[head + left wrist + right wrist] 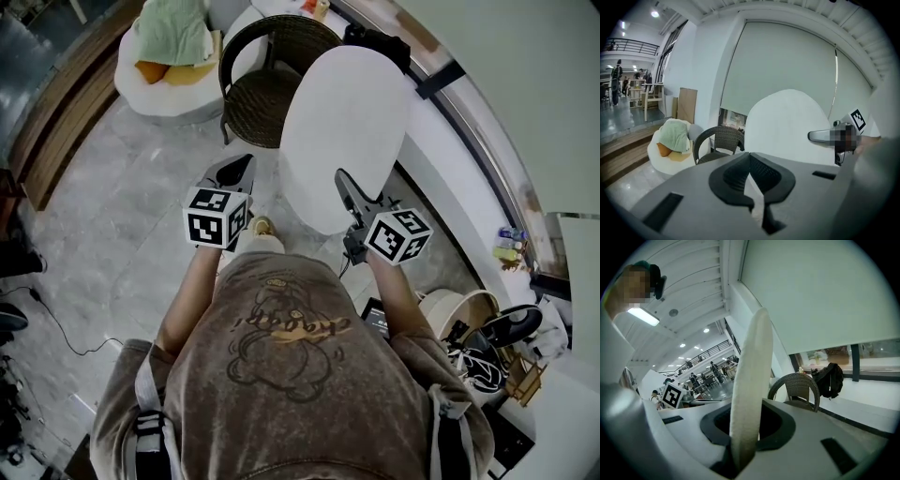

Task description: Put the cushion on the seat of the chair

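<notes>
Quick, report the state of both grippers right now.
Left gripper: closed, holding nothing.
Right gripper: closed on the edge of the white cushion.

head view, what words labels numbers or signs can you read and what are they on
Nothing here reads clearly.
On the shirt: a cursive word above a cartoon figure, seen upside down and too stylised to read.
On the left marker cube and the right marker cube: black-and-white square patterns only, no letters or numbers.
On the bottles at the right edge: labels too small to read.
</notes>
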A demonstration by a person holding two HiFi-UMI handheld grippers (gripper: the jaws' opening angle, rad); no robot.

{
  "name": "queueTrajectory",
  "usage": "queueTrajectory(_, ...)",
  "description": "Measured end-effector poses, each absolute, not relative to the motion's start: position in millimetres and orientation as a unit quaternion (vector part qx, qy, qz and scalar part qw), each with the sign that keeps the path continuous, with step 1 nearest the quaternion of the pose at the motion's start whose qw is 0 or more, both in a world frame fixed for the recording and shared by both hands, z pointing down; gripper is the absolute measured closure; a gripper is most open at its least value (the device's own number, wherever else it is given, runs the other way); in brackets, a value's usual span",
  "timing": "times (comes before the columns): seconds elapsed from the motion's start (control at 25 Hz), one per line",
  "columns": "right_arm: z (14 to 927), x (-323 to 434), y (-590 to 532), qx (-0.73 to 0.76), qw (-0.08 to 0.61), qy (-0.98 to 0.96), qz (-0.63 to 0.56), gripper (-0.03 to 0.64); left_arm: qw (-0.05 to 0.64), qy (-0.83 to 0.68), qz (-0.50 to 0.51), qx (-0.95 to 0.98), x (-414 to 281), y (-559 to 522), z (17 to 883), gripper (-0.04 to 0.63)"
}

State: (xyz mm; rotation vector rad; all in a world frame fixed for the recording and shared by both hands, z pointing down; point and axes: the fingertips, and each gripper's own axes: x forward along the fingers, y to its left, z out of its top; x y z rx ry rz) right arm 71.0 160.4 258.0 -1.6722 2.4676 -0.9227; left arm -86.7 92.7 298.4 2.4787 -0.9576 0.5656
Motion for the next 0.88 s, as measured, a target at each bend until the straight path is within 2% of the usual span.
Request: queueTrajectory(0.88,258.0,91.5,77.7,-0.533,0.01,0.79,-0.301,0.537,0.21,-0.314,0.222,0.899,-54.9,10.5,307.4,0.589)
